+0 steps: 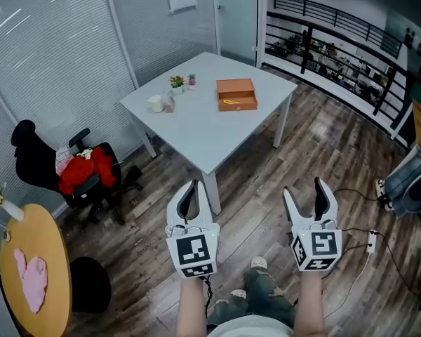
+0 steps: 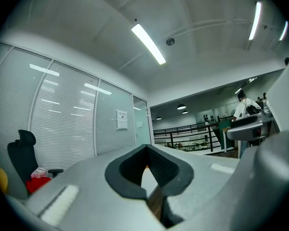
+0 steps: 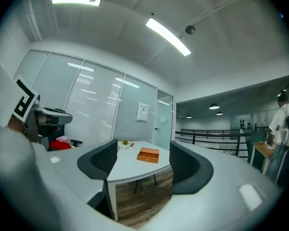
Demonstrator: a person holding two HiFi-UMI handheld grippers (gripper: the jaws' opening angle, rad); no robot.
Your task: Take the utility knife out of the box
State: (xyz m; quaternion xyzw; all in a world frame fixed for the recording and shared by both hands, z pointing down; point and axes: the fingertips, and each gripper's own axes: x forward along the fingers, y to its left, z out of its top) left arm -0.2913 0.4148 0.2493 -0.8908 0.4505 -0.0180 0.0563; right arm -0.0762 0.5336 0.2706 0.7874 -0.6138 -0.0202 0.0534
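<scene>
An orange box (image 1: 236,94) lies open on the light grey table (image 1: 196,128) far ahead of me. A yellow utility knife (image 1: 230,102) rests in its front part. Both grippers are held low over the wooden floor, well short of the table. My left gripper (image 1: 191,187) has its jaws together and holds nothing; its own view (image 2: 147,150) shows the pads meeting at the tip. My right gripper (image 1: 305,192) is open and empty. Between its pads (image 3: 101,160) I see the box (image 3: 150,155) on the table (image 3: 127,170).
Two small potted plants (image 1: 177,83) and a white cup (image 1: 156,104) stand at the table's left. A black office chair with a red garment (image 1: 84,170) is at left, a round yellow table (image 1: 35,258) nearer. A cable and power strip (image 1: 370,241) lie at right.
</scene>
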